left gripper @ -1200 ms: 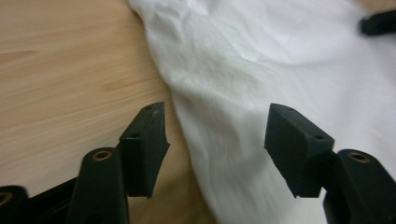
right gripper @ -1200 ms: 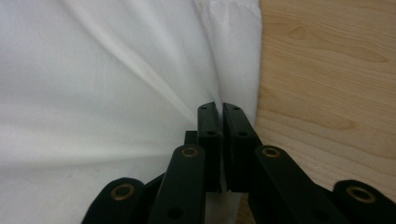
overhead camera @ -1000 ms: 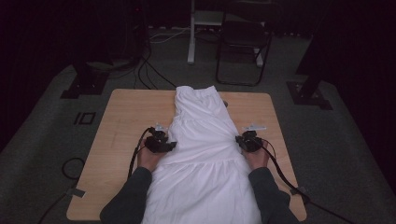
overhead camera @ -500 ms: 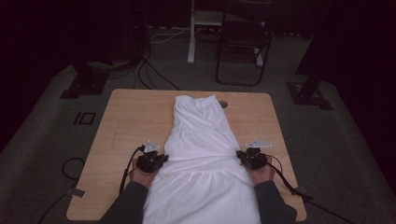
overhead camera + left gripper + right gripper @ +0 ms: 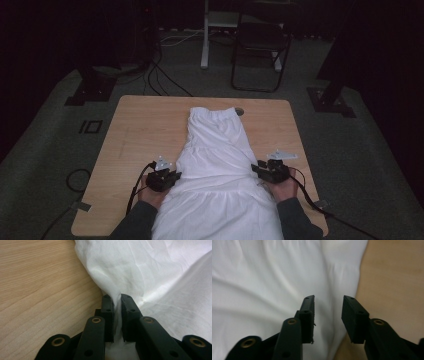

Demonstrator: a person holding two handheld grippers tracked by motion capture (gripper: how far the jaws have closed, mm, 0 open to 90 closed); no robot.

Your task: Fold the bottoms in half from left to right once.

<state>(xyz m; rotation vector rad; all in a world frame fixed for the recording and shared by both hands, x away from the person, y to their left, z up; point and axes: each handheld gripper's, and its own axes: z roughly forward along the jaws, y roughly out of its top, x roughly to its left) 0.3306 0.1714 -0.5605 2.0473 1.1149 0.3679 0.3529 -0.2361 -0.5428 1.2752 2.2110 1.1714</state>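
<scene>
1. The white dress (image 5: 220, 175) lies lengthwise down the middle of the wooden table (image 5: 145, 125), its hem end hanging over the near edge towards the person.
2. The left gripper (image 5: 117, 298) has its jaws nearly closed, pinching a fold at the dress's left edge.
3. The right gripper (image 5: 328, 301) stands with jaws parted over the dress's right edge, with cloth between them but unclamped.
4. Judged step: straightening the dress. Next, the right gripper should close on that edge to match the left.
</scene>
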